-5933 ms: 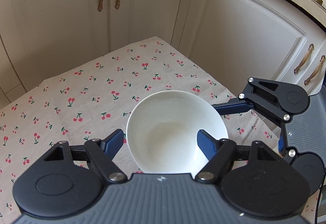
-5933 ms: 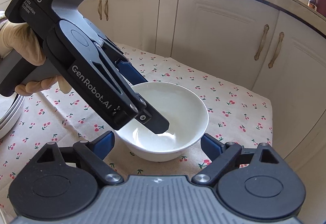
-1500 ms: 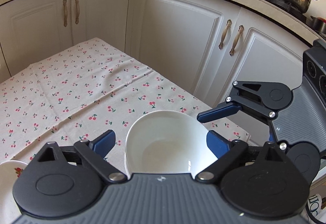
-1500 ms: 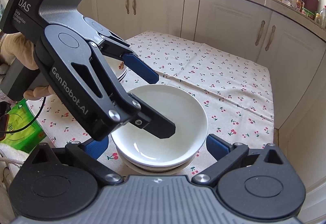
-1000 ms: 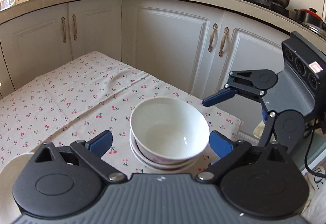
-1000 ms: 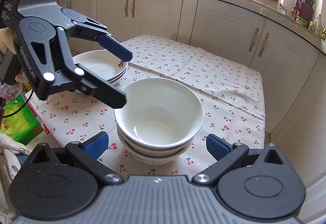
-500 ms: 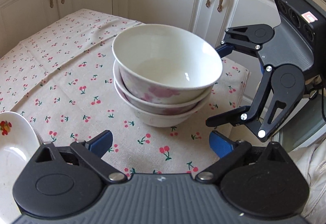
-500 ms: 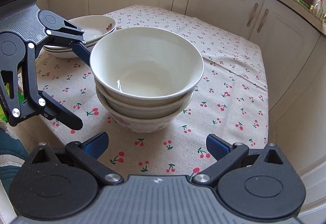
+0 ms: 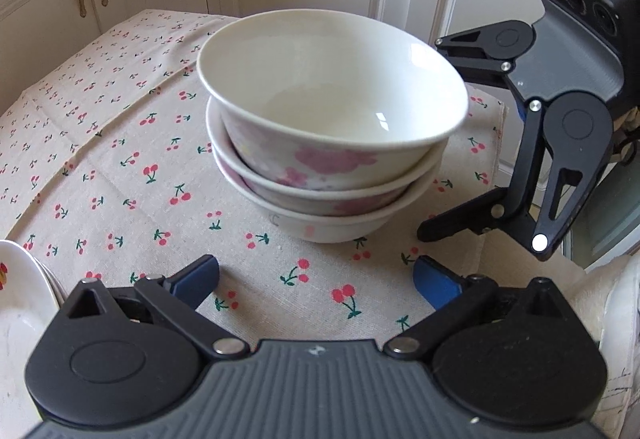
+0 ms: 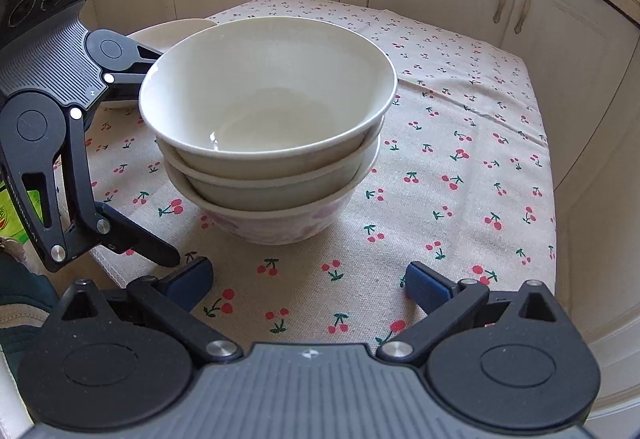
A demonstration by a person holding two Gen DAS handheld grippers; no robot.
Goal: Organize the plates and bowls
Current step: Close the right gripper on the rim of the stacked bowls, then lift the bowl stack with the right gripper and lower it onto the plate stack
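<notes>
Left wrist view shows a stack of three white ceramic bowls with pink flower print standing on the bench covered by a beige cherry-pattern cloth, at 12 o'clock from the left claw. This claw is wide and holds nothing. The right claw is at 3 o'clock of the stack, also wide and empty, its lower finger near the bottom bowl but apart from it. At 9 o'clock a white plate with a red fruit mark shows partly. In the right wrist view the stack is in the middle, and white plates lie behind it at 11 o'clock.
</notes>
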